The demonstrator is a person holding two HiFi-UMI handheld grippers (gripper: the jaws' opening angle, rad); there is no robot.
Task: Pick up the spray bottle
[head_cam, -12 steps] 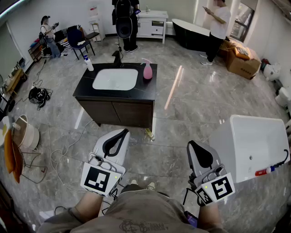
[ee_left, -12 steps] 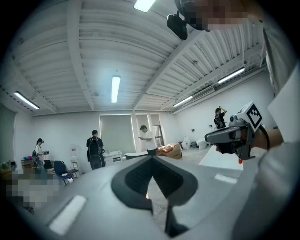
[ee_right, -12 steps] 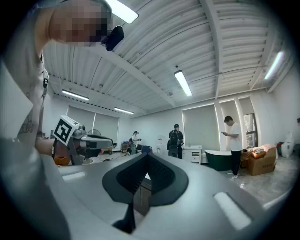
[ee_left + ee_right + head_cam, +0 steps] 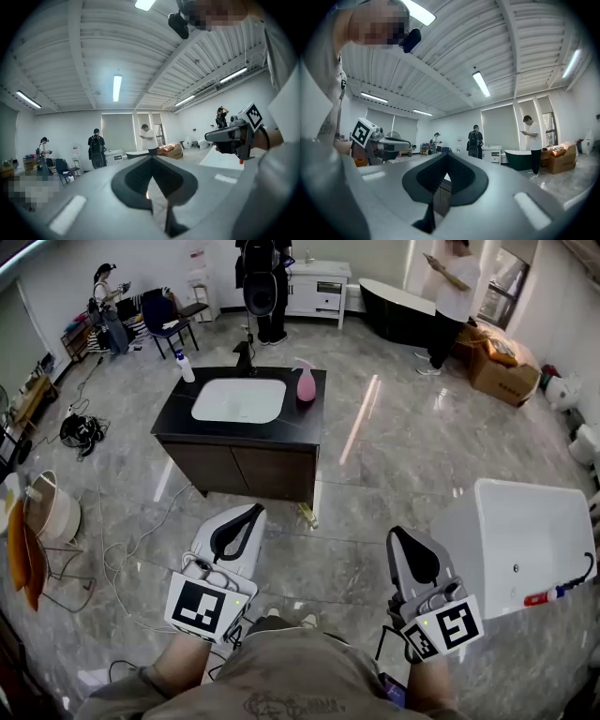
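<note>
A pink spray bottle (image 4: 306,384) stands upright on the black counter (image 4: 173,413) of a vanity, just right of its white sink (image 4: 238,400). A white bottle with a blue top (image 4: 186,367) stands at the counter's back left corner. Both grippers hang low in the head view, well short of the vanity and over the floor. The left gripper (image 4: 255,509) is shut with nothing in it, and so is the right gripper (image 4: 395,533). In the left gripper view the jaws of the left gripper (image 4: 151,157) meet at their tips. The right gripper (image 4: 446,153) shows the same.
A white rectangular tub (image 4: 525,540) sits close on the right. Cables (image 4: 122,559) trail across the floor on the left, near a basket (image 4: 52,512). Farther back are a dark bathtub (image 4: 398,310), a cardboard box (image 4: 502,367), chairs and three standing people.
The vanity sits slightly lower in the head view than before. Both grippers have barely moved. The person at the far left has shifted a little.
</note>
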